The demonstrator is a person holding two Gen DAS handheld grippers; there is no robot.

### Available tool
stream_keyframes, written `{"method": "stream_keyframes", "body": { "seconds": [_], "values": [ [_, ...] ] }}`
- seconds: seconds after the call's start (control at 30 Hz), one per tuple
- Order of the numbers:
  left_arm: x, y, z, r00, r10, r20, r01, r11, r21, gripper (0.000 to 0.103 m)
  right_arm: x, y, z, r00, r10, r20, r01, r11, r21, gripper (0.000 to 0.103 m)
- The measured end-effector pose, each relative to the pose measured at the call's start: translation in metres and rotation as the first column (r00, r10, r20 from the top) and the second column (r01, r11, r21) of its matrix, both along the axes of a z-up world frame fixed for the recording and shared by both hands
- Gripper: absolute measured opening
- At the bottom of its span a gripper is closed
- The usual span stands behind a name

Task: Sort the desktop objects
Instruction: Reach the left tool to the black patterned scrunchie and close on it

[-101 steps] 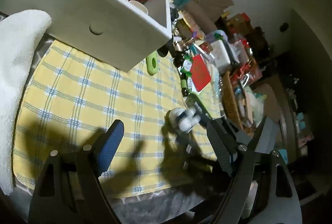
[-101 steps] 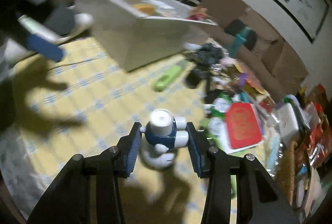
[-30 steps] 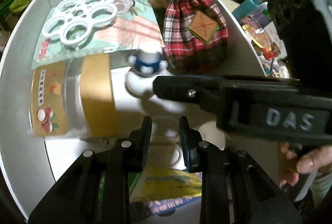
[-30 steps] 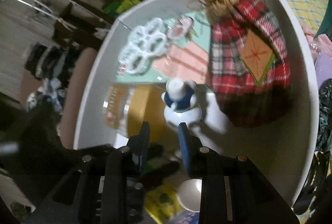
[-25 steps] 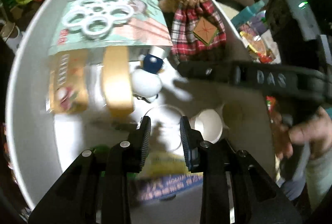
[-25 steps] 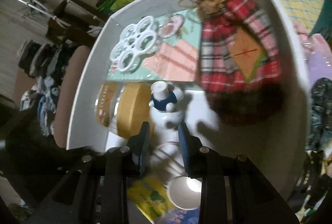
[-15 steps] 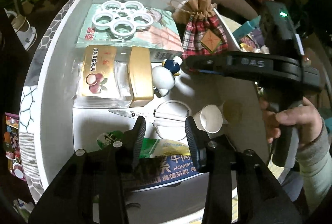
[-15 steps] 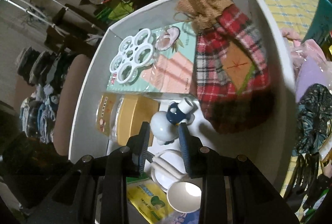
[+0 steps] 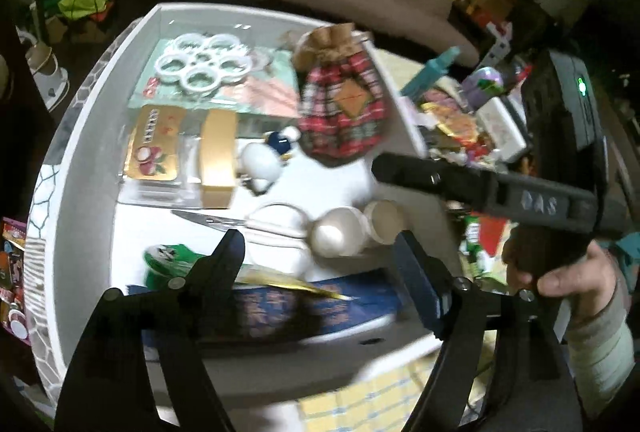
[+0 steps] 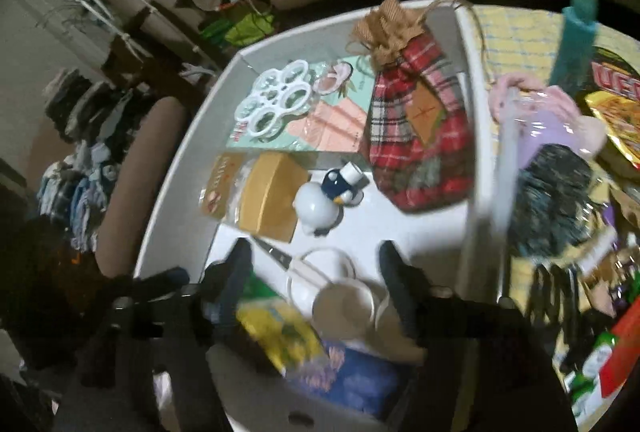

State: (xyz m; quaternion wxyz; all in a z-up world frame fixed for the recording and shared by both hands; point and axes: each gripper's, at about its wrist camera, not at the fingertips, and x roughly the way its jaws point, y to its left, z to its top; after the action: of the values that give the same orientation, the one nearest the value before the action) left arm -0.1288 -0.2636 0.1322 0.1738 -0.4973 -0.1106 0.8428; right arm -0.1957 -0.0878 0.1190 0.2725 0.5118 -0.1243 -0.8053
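Note:
A white storage box (image 9: 72,168) (image 10: 180,168) holds the sorted items. A small white and blue penguin figure (image 9: 266,160) (image 10: 328,198) lies on its side in the box, beside a gold box (image 9: 218,160) (image 10: 272,204) and a red plaid pouch (image 9: 342,120) (image 10: 420,136). My left gripper (image 9: 320,256) is open and empty above the box's near side. My right gripper (image 10: 316,264) is open and empty above the scissors (image 10: 304,268). The right gripper's body (image 9: 480,188) shows in the left wrist view, held by a hand.
The box also holds a white ring tray (image 9: 204,68) (image 10: 276,100), paper cups (image 9: 356,228) (image 10: 344,308), scissors (image 9: 240,222) and snack packets (image 9: 280,304) (image 10: 280,336). Cluttered items (image 10: 560,192) lie right of the box on a yellow checked cloth (image 10: 516,36).
The penguin figure, held by my right gripper 3.4 s ago, now lies in the box. Both grippers have opened wide and pulled back from the box contents.

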Motion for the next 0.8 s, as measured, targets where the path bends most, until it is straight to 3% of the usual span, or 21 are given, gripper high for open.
{"method": "stream_keyframes", "body": {
  "seconds": [0.03, 0.1, 0.17, 0.33, 0.57, 0.8],
  "values": [
    [0.007, 0.008, 0.005, 1.0, -0.005, -0.015, 0.005, 1.0, -0.003, 0.089, 0.007, 0.005, 0.004, 1.0, 0.005, -0.01, -0.005, 1.0, -0.001, 0.079],
    [0.015, 0.021, 0.012, 0.999, -0.012, -0.038, 0.012, 1.0, -0.004, 0.09, 0.022, 0.02, 0.012, 0.999, 0.004, -0.039, -0.004, 1.0, 0.001, 0.085],
    [0.023, 0.035, 0.018, 0.998, -0.024, -0.057, 0.025, 1.0, 0.008, 0.103, 0.037, 0.039, 0.019, 0.998, 0.0, -0.063, 0.001, 1.0, 0.002, 0.09],
    [0.036, 0.068, 0.028, 0.997, -0.033, -0.076, 0.035, 0.999, 0.021, 0.103, 0.065, 0.093, 0.026, 0.994, -0.028, -0.104, 0.029, 1.0, 0.005, 0.101],
    [0.034, 0.116, 0.026, 0.997, -0.041, -0.069, 0.041, 0.999, -0.005, 0.103, 0.098, 0.189, 0.028, 0.979, -0.114, -0.166, 0.122, 0.992, 0.037, 0.102],
    [-0.01, 0.178, 0.046, 0.985, -0.058, -0.163, 0.037, 0.991, -0.129, 0.103, 0.117, 0.253, 0.022, 0.956, -0.169, -0.24, 0.184, 0.982, 0.041, 0.102]
  ]
}}
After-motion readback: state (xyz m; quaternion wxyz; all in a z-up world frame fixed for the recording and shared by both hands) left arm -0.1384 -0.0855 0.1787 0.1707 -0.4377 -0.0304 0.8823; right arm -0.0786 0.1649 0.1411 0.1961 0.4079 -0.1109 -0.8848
